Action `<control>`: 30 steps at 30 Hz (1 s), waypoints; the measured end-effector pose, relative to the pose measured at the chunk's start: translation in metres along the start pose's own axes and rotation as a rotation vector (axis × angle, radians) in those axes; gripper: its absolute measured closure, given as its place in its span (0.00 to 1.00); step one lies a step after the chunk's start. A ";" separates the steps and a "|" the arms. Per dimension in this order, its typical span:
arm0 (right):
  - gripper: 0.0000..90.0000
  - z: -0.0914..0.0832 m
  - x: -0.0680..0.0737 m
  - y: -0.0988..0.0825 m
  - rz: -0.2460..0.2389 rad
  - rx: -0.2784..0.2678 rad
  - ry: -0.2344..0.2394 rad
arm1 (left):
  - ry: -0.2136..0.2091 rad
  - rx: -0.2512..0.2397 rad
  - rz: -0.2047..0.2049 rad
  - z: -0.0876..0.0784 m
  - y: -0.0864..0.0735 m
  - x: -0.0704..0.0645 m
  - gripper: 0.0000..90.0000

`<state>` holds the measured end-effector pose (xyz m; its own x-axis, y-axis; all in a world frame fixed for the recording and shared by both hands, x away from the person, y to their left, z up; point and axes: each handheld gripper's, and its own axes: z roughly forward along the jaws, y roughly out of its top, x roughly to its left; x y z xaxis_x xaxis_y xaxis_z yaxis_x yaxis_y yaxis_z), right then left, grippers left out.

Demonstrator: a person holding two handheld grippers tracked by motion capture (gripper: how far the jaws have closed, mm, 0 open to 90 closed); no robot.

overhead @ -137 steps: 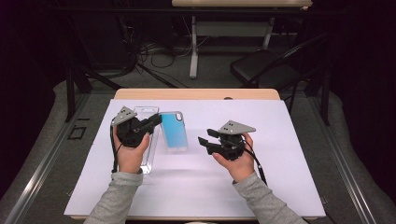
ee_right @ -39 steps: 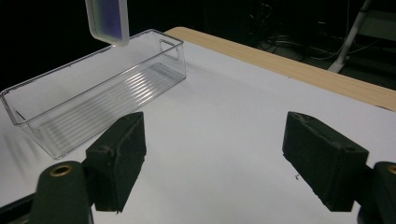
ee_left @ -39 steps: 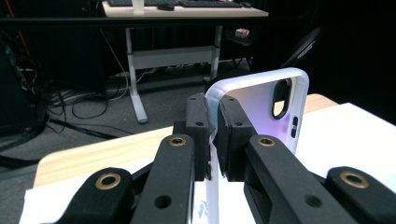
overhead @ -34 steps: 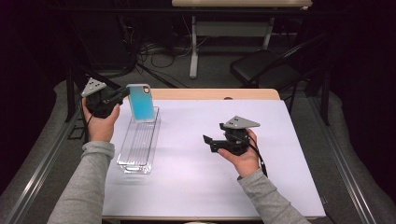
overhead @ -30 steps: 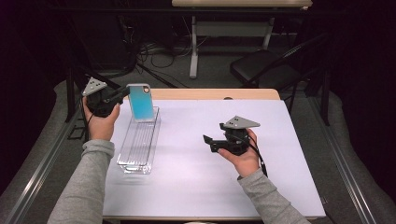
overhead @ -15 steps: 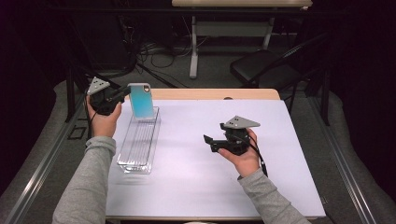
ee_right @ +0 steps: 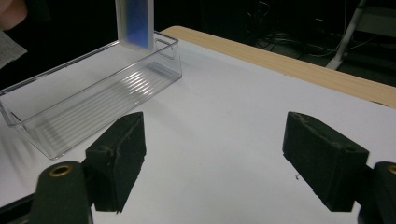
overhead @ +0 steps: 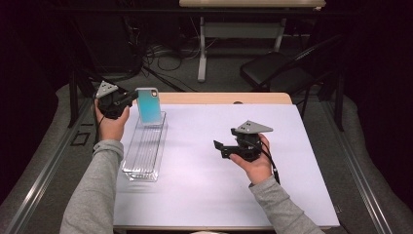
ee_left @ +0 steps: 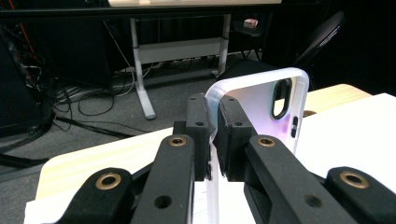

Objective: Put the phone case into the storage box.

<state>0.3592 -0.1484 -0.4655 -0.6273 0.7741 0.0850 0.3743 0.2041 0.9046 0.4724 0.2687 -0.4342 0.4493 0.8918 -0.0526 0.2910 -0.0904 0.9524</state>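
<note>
Left claw (overhead: 127,100) is clamped on the phone case's (overhead: 149,105) edge, holding it upright just over the clear bin's (overhead: 144,151) far end. Right claw (overhead: 220,146) hangs spread apart, well right of the bin.

White table cover (overhead: 204,190) fills the centre and lower frame, with the wooden table edge (overhead: 224,98) exposed along its top. Upper right: black folding chair (overhead: 277,73) on the grey floor (overhead: 204,85). Upper centre: pale desk frame with a vertical leg (overhead: 201,48) and top (overhead: 251,3). Upper left: tangled black cables (overhead: 156,53). Lower left: metal floor rail (overhead: 44,175) running diagonally.
</note>
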 end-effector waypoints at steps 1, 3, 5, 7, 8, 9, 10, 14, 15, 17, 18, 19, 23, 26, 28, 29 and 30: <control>0.23 0.000 0.000 0.000 0.003 -0.002 0.003 | -0.001 0.000 -0.001 0.001 -0.001 0.001 0.94; 0.23 -0.001 -0.001 0.000 0.014 -0.004 0.006 | -0.002 0.000 -0.003 0.002 -0.002 0.001 0.94; 0.23 -0.001 -0.001 0.000 0.018 -0.005 0.006 | -0.001 0.003 -0.005 0.003 -0.003 0.002 0.94; 0.23 -0.002 -0.002 0.001 0.021 -0.008 0.010 | 0.000 0.006 -0.002 0.005 -0.004 0.003 0.94; 0.23 -0.002 -0.002 0.001 0.024 -0.016 0.009 | 0.002 0.006 -0.005 0.005 -0.004 0.003 0.94; 0.23 -0.002 -0.002 0.001 0.024 -0.016 0.009 | 0.001 0.006 -0.006 0.006 -0.005 0.004 0.94; 0.23 -0.002 -0.002 0.001 0.027 -0.017 0.008 | 0.002 0.003 -0.008 0.006 -0.005 0.005 0.94; 0.22 -0.003 -0.003 0.001 0.036 -0.025 -0.004 | 0.001 0.010 -0.009 0.008 -0.008 0.006 0.94; 0.22 -0.003 -0.003 0.002 0.039 -0.024 -0.004 | 0.001 0.013 -0.006 0.009 -0.008 0.007 0.94; 0.19 -0.003 -0.003 0.001 0.038 -0.025 0.001 | -0.001 0.012 -0.008 0.009 -0.009 0.008 0.94; 0.19 -0.003 -0.003 0.001 0.039 -0.028 0.007 | 0.000 0.012 -0.009 0.010 -0.009 0.008 0.94; 0.19 -0.003 -0.003 0.001 0.039 -0.027 0.009 | -0.002 0.009 -0.010 0.010 -0.009 0.009 0.94; 0.18 -0.002 -0.002 0.001 0.039 -0.026 0.017 | -0.003 0.009 -0.011 0.012 -0.010 0.010 0.94; 0.17 -0.002 -0.002 0.001 0.033 -0.021 0.015 | -0.005 0.005 -0.008 0.013 -0.011 0.010 0.94; 0.17 -0.002 -0.001 0.001 0.027 -0.018 0.014 | -0.007 0.000 -0.010 0.014 -0.011 0.010 0.94; 0.17 -0.002 -0.001 0.001 0.027 -0.018 0.015 | -0.007 -0.002 -0.011 0.014 -0.012 0.011 0.94; 0.17 -0.002 -0.001 0.001 0.027 -0.018 0.017 | -0.008 -0.002 -0.011 0.015 -0.012 0.011 0.94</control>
<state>0.3588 -0.1507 -0.4639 -0.6285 0.7689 0.1168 0.3790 0.1717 0.9093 0.4865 0.2731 -0.4506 0.4524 0.8894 -0.0654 0.2939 -0.0795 0.9525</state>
